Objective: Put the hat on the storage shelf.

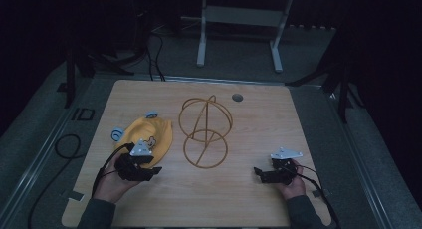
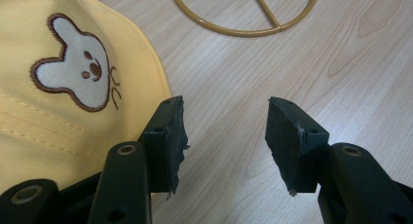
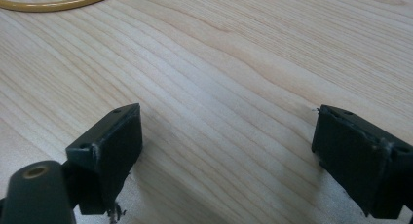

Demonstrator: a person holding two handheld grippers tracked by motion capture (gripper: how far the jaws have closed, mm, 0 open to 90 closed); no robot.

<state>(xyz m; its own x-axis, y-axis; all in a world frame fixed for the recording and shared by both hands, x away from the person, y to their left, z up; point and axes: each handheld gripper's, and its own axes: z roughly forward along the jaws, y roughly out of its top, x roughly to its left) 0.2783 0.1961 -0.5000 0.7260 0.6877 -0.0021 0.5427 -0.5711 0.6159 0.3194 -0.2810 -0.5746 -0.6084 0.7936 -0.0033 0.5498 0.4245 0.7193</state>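
Left gripper view: yellow hat (image 2: 58, 78) beside left jaw; both grippers' jaws wide, empty.

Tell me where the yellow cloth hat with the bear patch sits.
In the high view, the yellow cloth hat lies left of the gold wire stand, just ahead of the left gripper.

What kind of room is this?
Probably a lab or studio for recording handling tasks: a bare wooden table in a dark room, stand legs behind, cables on the floor.
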